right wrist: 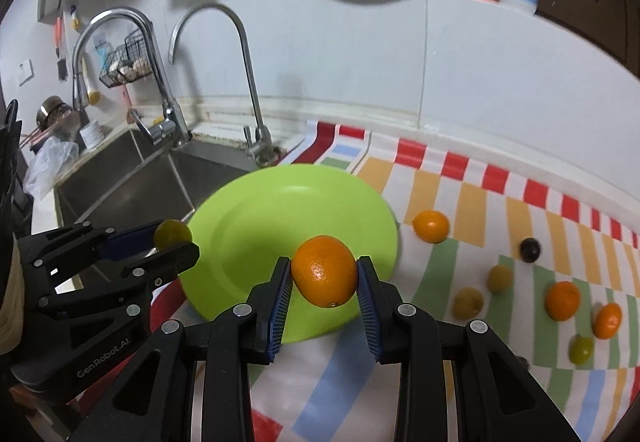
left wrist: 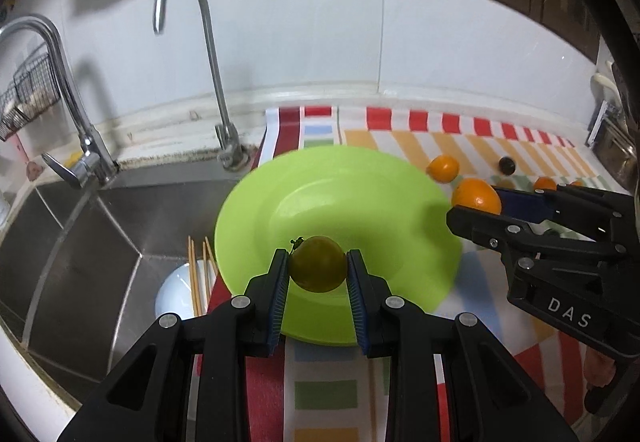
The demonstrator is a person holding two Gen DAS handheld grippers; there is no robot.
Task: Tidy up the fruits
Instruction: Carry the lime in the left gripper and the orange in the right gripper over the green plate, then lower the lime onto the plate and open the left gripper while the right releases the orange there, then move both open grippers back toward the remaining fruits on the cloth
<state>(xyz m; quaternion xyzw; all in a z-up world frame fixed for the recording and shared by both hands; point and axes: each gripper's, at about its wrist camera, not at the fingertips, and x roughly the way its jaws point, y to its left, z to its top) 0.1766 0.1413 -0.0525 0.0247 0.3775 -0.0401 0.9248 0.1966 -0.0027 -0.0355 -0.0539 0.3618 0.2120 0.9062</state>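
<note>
My left gripper (left wrist: 318, 266) is shut on a small green fruit (left wrist: 318, 264), held over the near rim of the lime-green plate (left wrist: 360, 194). My right gripper (right wrist: 324, 274) is shut on an orange (right wrist: 325, 270) above the plate's (right wrist: 260, 226) near right edge. Each gripper shows in the other's view: the right gripper (left wrist: 476, 210) with its orange (left wrist: 476, 196) at the plate's right, the left gripper (right wrist: 176, 238) with the green fruit (right wrist: 173, 233) at the plate's left. Nothing lies on the plate.
The plate lies on a striped cloth (right wrist: 460, 202), partly over the steel sink (left wrist: 100, 234). Several loose fruits lie on the cloth to the right: oranges (right wrist: 431, 226), yellowish ones (right wrist: 467, 303) and a dark one (right wrist: 530, 249). Two taps (left wrist: 216, 82) rise behind. A white bowl (left wrist: 176, 290) with chopsticks sits in the sink.
</note>
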